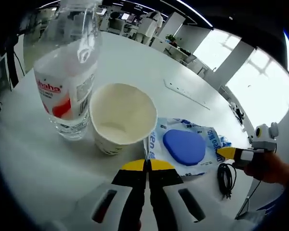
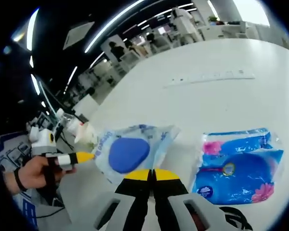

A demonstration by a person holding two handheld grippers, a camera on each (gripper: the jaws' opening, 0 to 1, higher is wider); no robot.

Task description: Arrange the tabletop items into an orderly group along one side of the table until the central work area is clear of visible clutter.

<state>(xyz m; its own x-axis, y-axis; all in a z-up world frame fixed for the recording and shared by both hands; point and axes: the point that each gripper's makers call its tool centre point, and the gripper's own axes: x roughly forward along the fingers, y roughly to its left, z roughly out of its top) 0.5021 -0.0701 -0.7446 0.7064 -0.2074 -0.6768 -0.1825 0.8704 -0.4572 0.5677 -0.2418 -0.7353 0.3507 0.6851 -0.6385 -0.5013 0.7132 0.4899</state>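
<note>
1. The white table [image 1: 33, 159] stretches away beyond both grippers.
2. A water bottle [image 1: 67, 82] stands ahead-left of the left gripper [image 1: 148, 166], touching or just beside the paper cup [image 1: 121, 118].
3. A blue tissue pack [image 2: 238, 163] lies right of the right gripper [image 2: 151, 174].
4. The wet-wipes pack [image 1: 185, 147] lies just ahead-right of the left gripper, and directly ahead of the right one.
5. The cup sits just ahead of the left jaws.
6. Both grippers' jaws are pressed together, clamping nothing.
</note>
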